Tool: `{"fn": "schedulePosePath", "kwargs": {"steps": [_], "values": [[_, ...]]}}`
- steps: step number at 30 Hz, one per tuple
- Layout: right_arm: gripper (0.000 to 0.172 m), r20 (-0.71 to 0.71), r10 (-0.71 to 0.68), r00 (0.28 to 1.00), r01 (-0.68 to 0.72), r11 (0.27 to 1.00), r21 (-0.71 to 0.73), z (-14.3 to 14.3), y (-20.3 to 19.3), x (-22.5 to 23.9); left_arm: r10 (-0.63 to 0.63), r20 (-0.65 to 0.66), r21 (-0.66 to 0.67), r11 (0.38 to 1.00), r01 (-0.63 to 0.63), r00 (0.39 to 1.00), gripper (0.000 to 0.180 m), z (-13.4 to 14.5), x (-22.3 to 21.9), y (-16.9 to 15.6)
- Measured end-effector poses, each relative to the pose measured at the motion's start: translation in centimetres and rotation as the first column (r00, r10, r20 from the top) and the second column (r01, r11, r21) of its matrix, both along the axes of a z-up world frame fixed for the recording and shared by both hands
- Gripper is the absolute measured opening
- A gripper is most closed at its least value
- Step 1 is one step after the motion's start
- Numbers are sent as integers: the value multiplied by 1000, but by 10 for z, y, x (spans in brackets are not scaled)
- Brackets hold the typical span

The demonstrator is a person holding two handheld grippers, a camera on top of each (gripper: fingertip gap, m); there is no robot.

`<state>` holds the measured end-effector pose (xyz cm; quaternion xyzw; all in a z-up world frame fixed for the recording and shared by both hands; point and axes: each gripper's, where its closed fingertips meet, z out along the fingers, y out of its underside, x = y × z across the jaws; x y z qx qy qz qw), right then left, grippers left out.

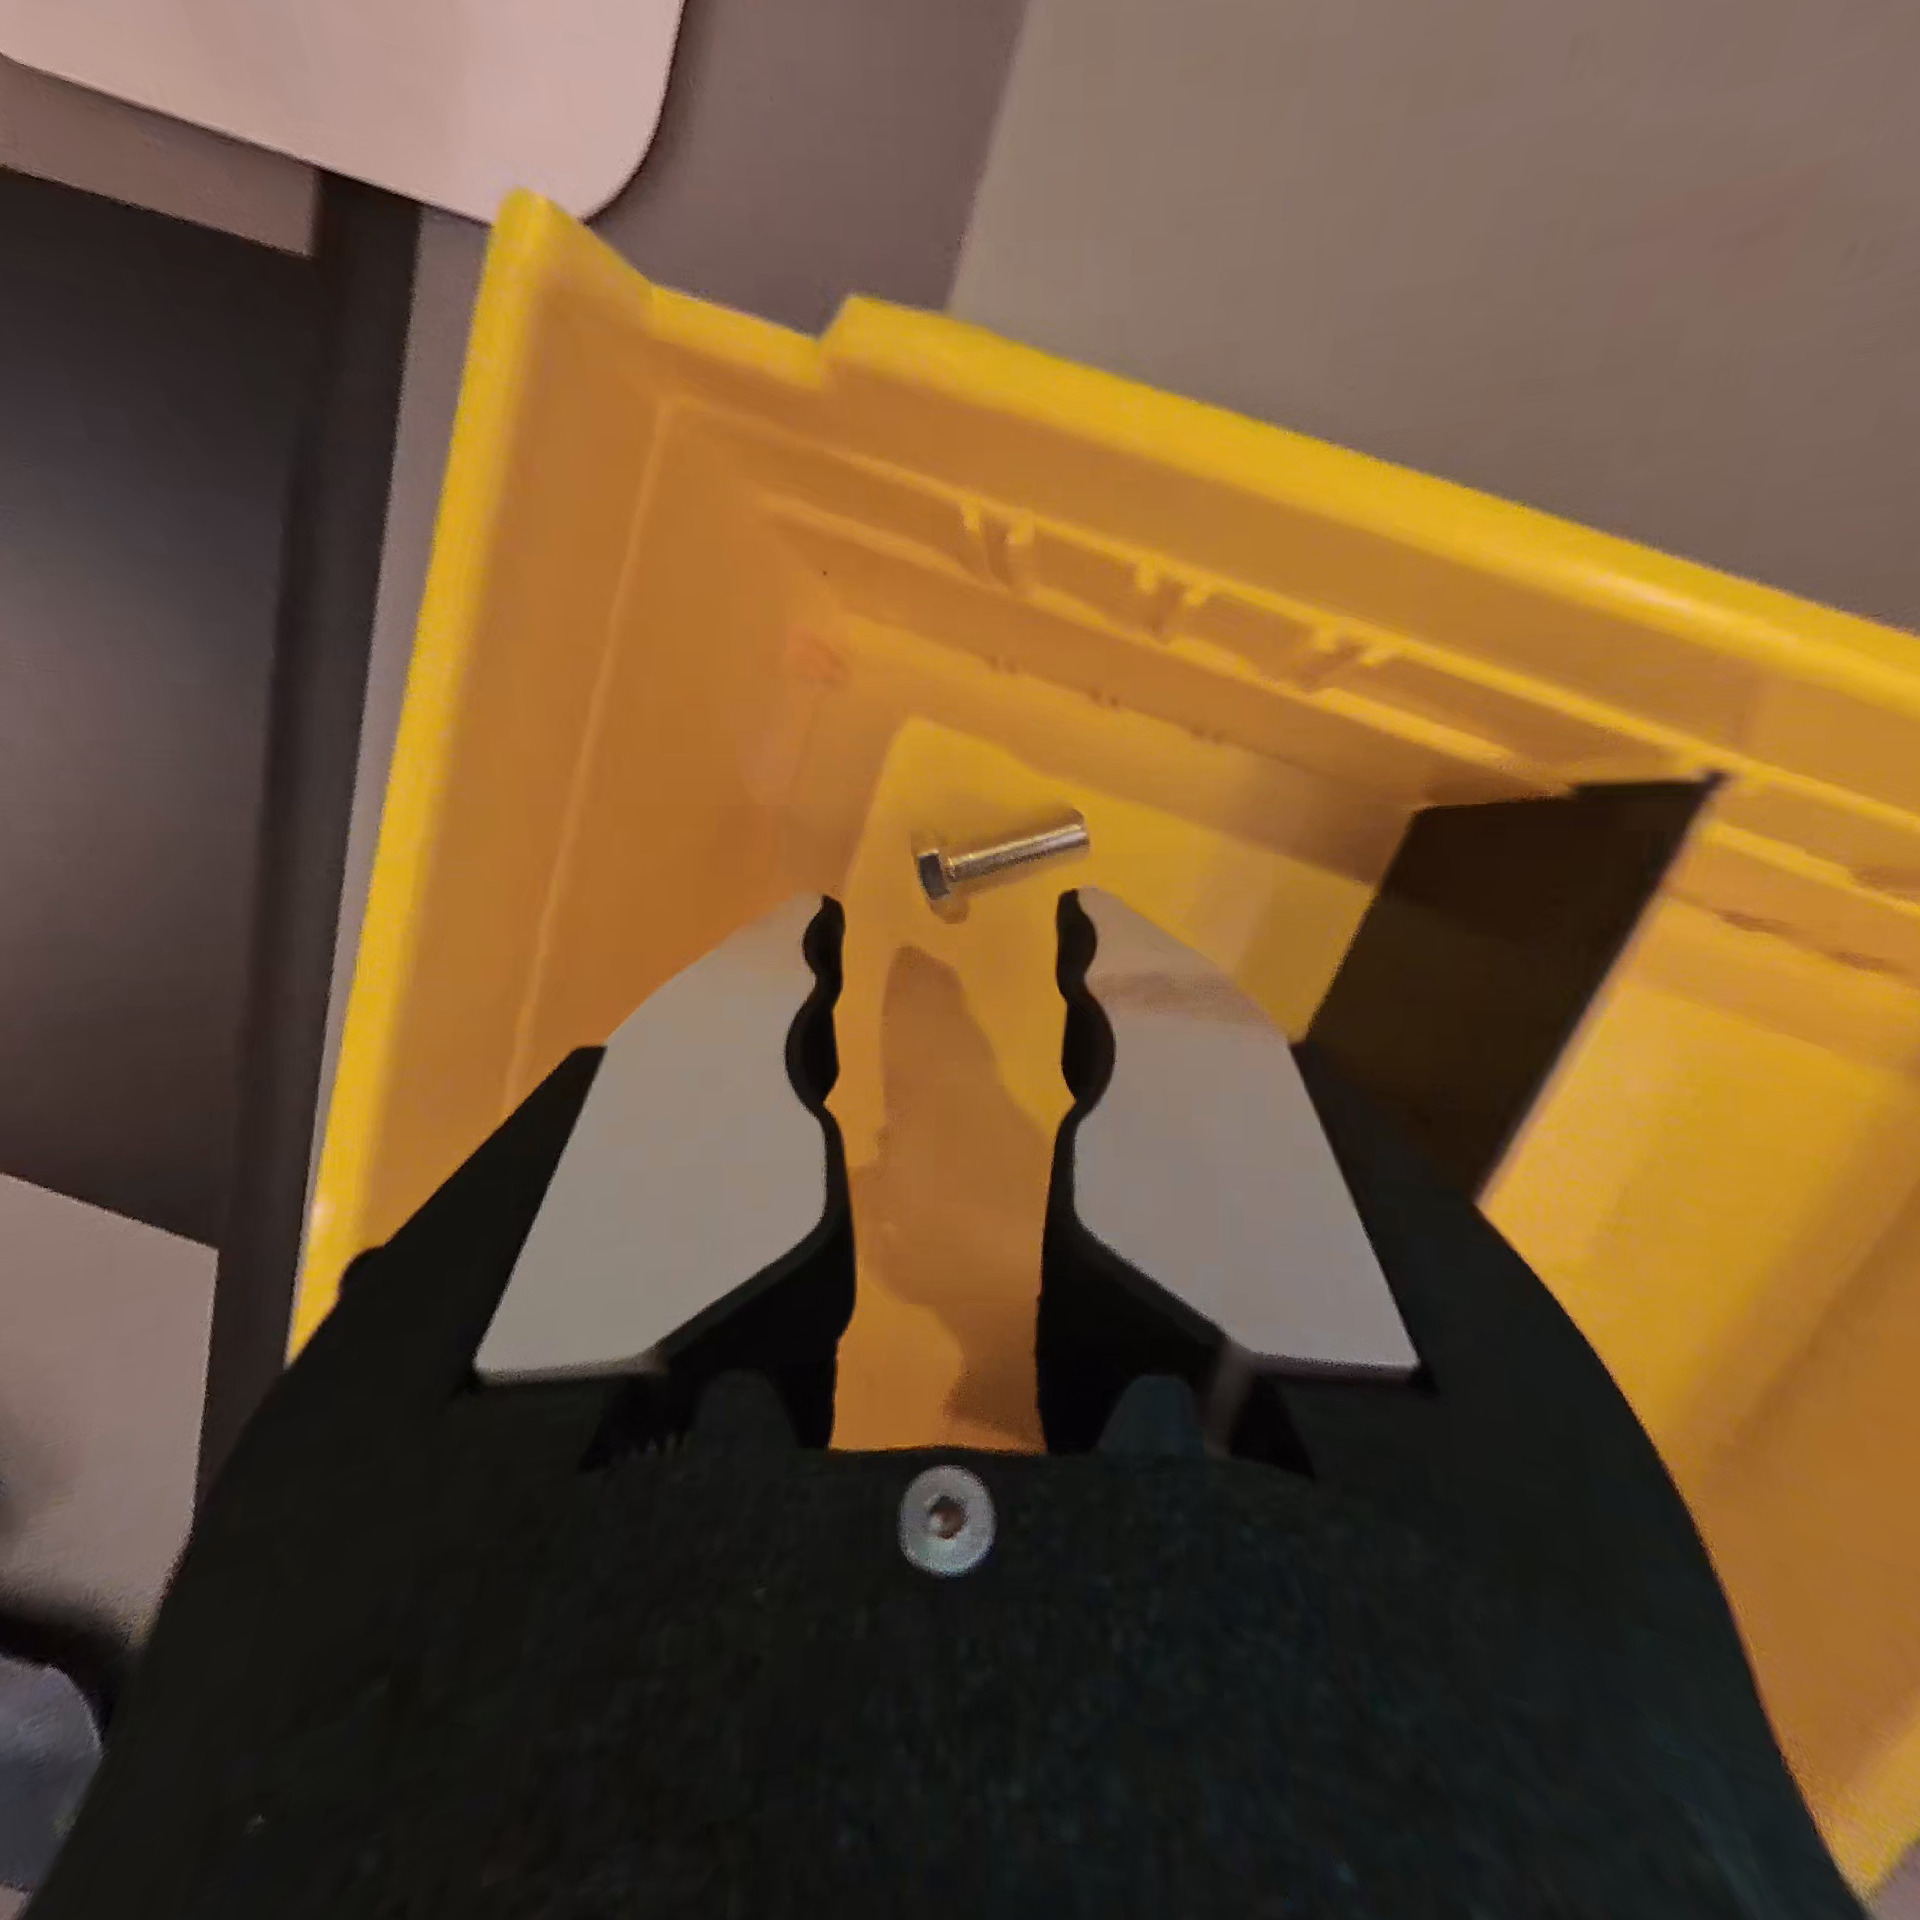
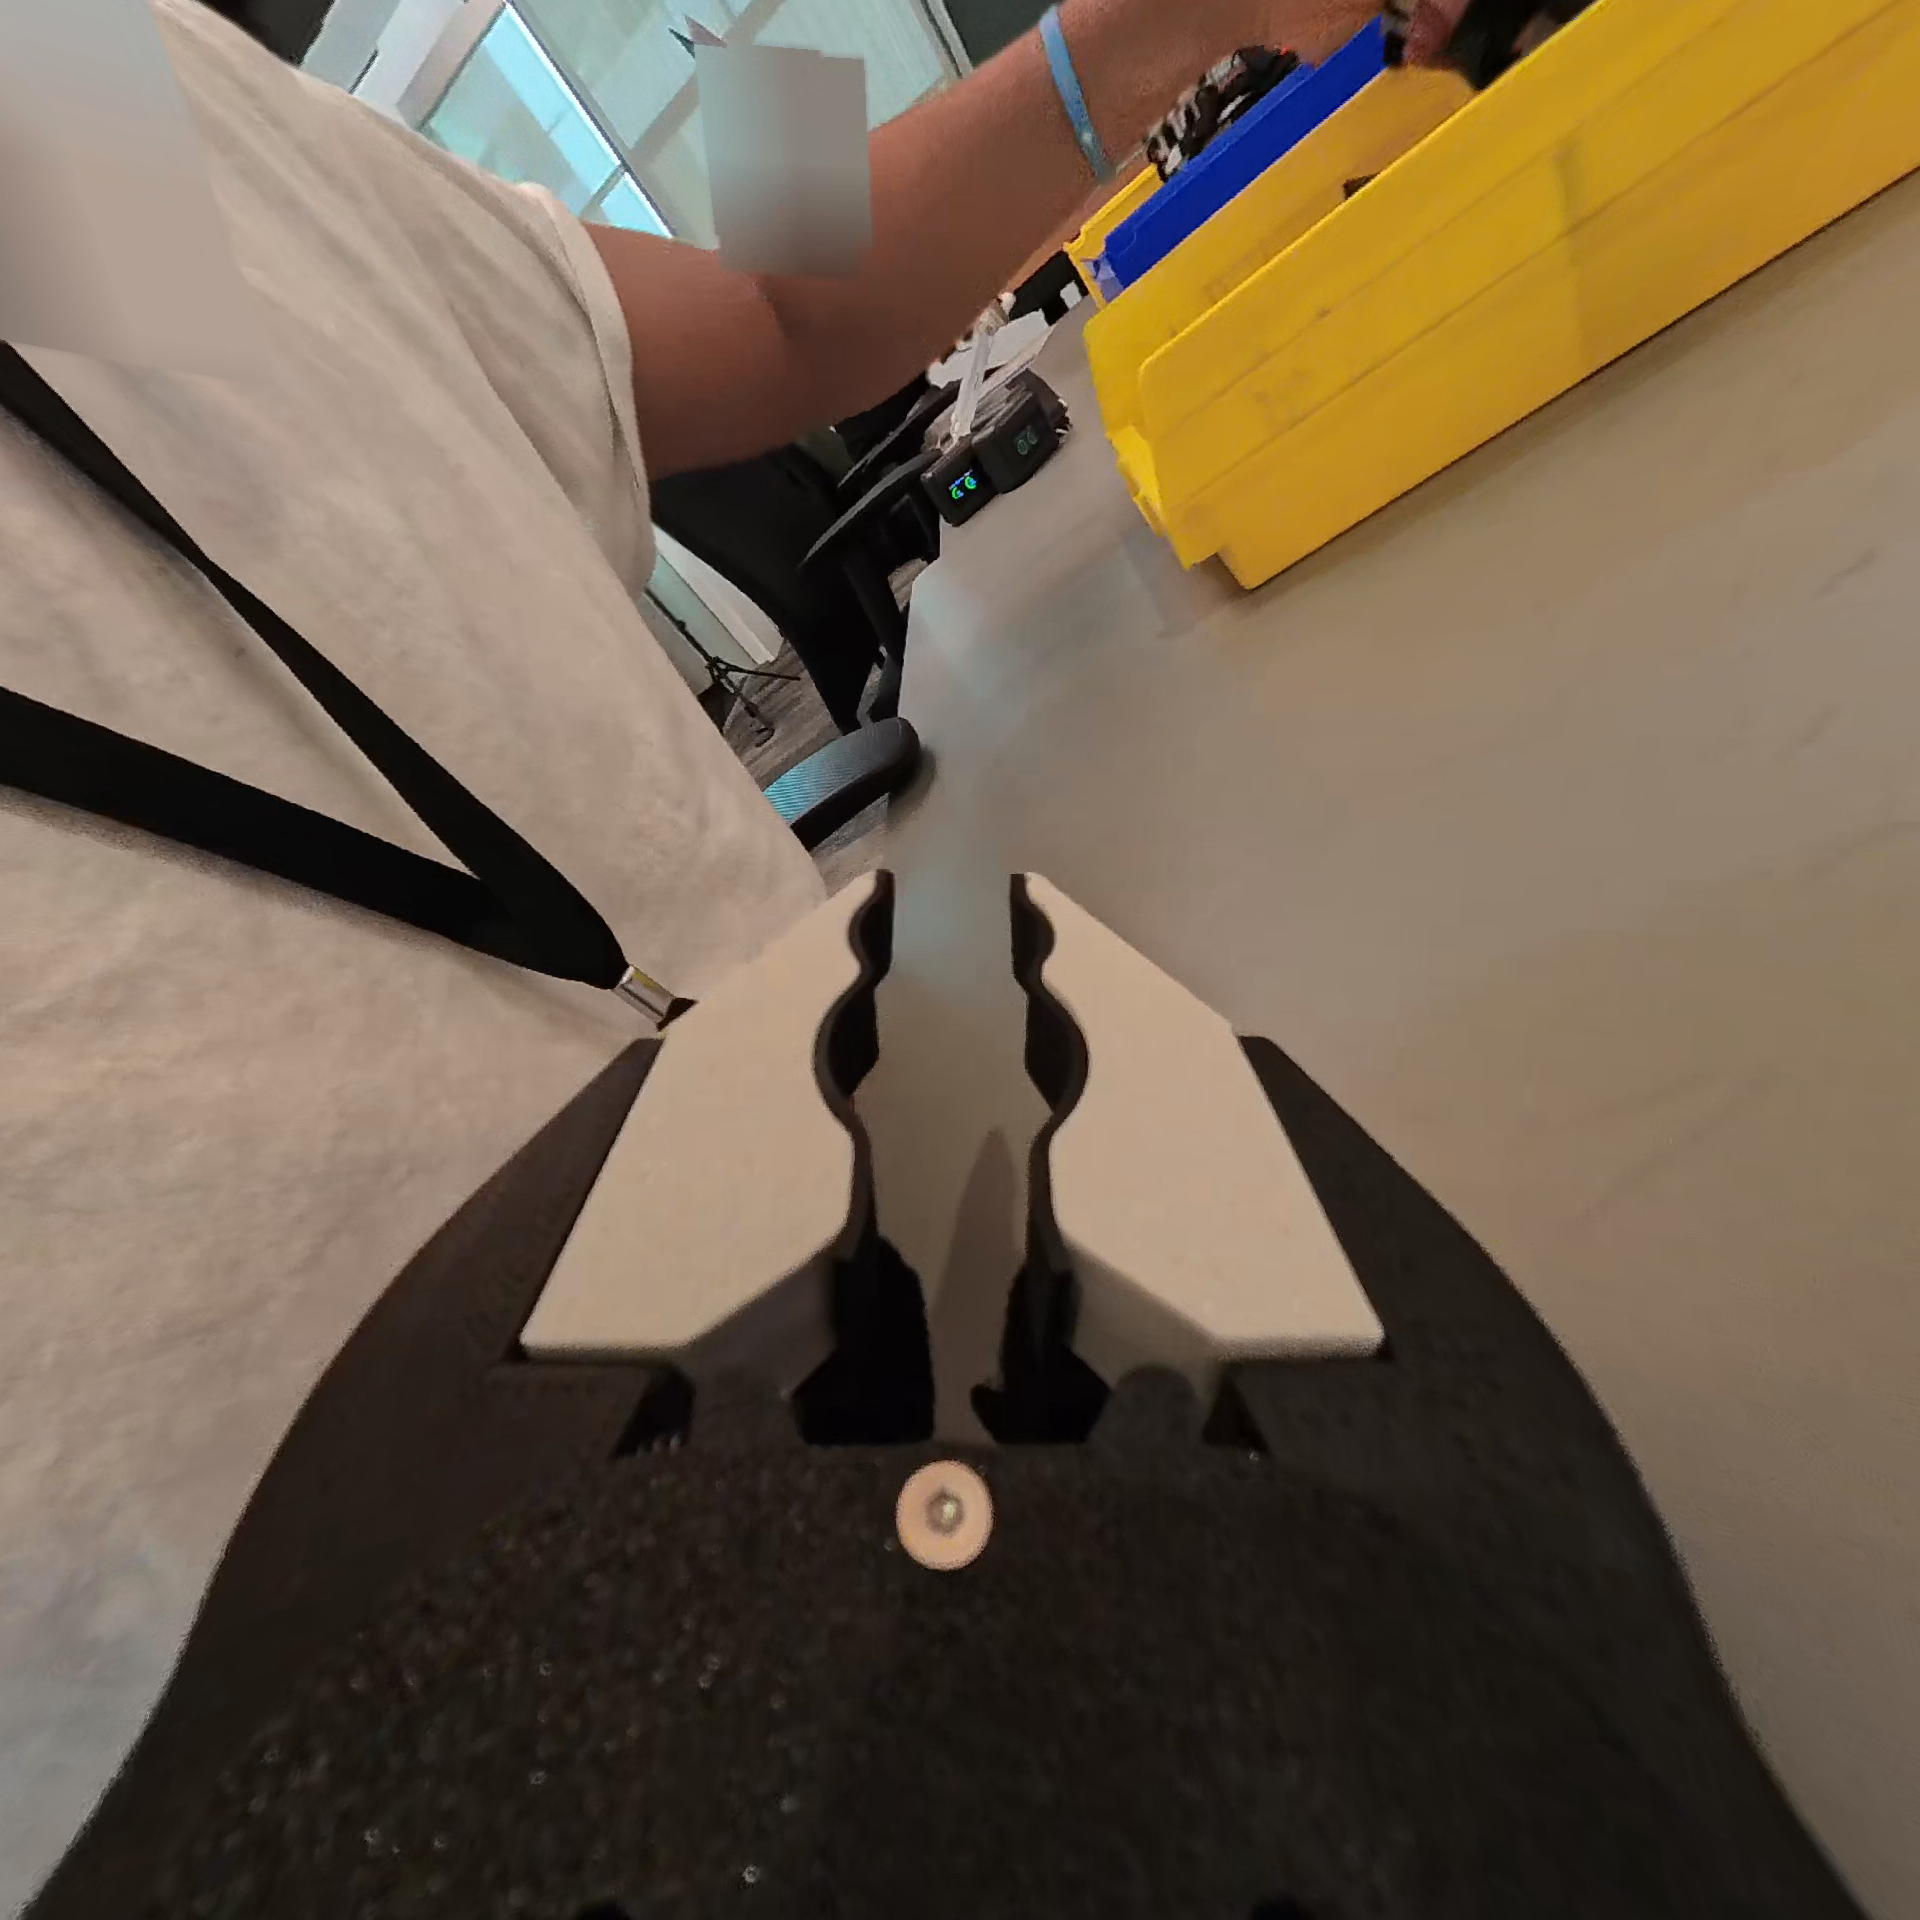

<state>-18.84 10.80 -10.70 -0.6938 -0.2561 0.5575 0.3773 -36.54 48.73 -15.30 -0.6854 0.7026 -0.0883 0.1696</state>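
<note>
My left gripper [image 1: 951, 902] is open inside a yellow bin [image 1: 582, 644], its fingertips just short of a small silver hex bolt [image 1: 997, 857] that lies on the bin floor. The bolt is beyond the tips and nothing touches the pads. A black divider [image 1: 1507, 935] stands in the bin to the right of the gripper. My right gripper [image 2: 951, 883] is open with nothing between its pads, low over a beige table [image 2: 1455, 935] near its edge, pointing toward a person in a light shirt [image 2: 312, 727].
Yellow bins [image 2: 1455, 343] and a blue bin [image 2: 1236, 145] stand on the table at the back right in the right wrist view, where the person's arm [image 2: 883, 249] reaches. Small black devices [image 2: 987, 457] sit by the table edge. Office chairs [image 2: 842, 769] stand beyond. There is about 45 centimetres between the tips of the two grippers.
</note>
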Motion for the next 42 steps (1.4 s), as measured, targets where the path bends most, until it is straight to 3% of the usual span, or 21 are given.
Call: {"fn": "schedulePosePath", "kwargs": {"steps": [6, 11, 14, 18, 22, 26, 29, 32, 34, 37, 42], "values": [[22, -41, -47, 998, 47, 999, 0, 7, 7, 11, 10, -103, -31, 999, -13, 995, 24, -34, 4, 6], [22, -64, -40, 997, 40, 999, -1, 11, 6, 12, 40, -103, -37, 998, -44, 994, 20, -38, 6, 6], [22, -52, -23, 998, 23, 1000, 1, 10, 2, 7, 51, -136, 25, 999, -48, 989, 20, -36, 0, 10], [22, -17, -3, 1000, 3, 1000, 29, 8, -4, 1, 106, -56, 84, 991, -101, 993, 20, -8, -2, 9], [22, 39, -3, 999, 1, 998, 65, 3, -4, -1, 153, 172, 145, 973, -179, 973, 20, 58, 6, -2], [21, 50, -130, 990, 123, 984, 125, 13, 26, 8, 89, 436, 197, 962, -191, 896, 20, 135, 40, -51], [22, 64, -299, 952, 286, 946, 154, 30, 68, 25, -41, 554, 285, 948, -143, 831, 20, 165, 86, -113], [22, -25, -387, 922, 384, 904, 185, 58, 95, 34, -187, 561, 458, 882, -114, 807, 20, 162, 130, -174], [22, -61, -421, 905, 424, 879, 218, 66, 104, 37, -276, 519, 601, 791, -116, 809, 20, 153, 151, -207], [22, -141, -401, 905, 423, 879, 220, 72, 96, 33, -360, 480, 714, 691, -117, 800, 20, 140, 170, -247], [21, -174, -350, 920, 385, 891, 241, 75, 78, 17, -347, 481, 737, 657, -157, 805, 20, 123, 174, -278]]}}
